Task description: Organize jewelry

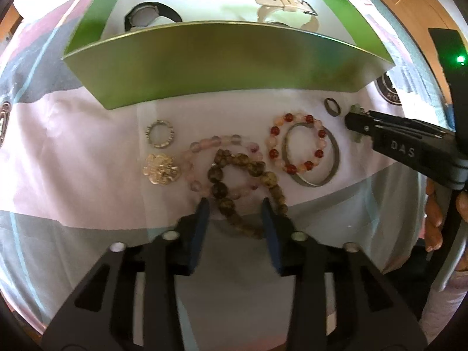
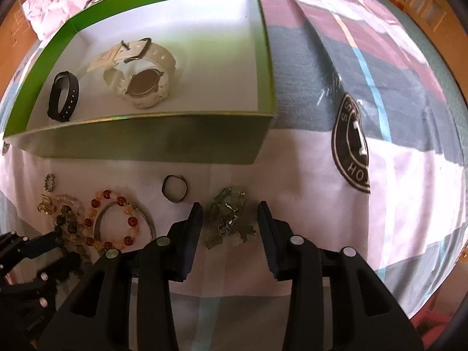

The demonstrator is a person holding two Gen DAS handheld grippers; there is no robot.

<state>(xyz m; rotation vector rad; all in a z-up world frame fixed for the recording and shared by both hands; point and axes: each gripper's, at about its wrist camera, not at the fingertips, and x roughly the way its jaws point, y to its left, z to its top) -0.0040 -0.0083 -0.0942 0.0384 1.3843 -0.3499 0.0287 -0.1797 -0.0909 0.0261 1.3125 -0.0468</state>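
From the left wrist view, the left gripper (image 1: 235,204) stands with its jaws apart, straddling the near end of a dark olive bead bracelet (image 1: 234,181) that lies on a patterned bedsheet (image 1: 73,134). That bracelet overlaps a pale pink bead bracelet (image 1: 201,146); to their left lie a gold flower brooch (image 1: 161,169) and a small silver ring (image 1: 159,133). To the right, a red-and-peach bead bracelet (image 1: 297,142) overlaps a metal bangle (image 1: 333,161), with a dark ring (image 1: 332,106) just beyond. The right gripper (image 1: 355,117) reaches in from the right. Behind the jewelry sits a green box (image 1: 228,61) holding a black band (image 1: 163,14) and a cream watch (image 1: 280,5). From the right wrist view, the right gripper (image 2: 231,213) is spread wide with a green stone bracelet (image 2: 231,219) lying on the sheet between its fingers, untouched as far as can be seen. The dark ring (image 2: 175,192) lies just left, the box (image 2: 146,137) beyond, and the left gripper (image 2: 57,238) is over the bead pile at lower left.
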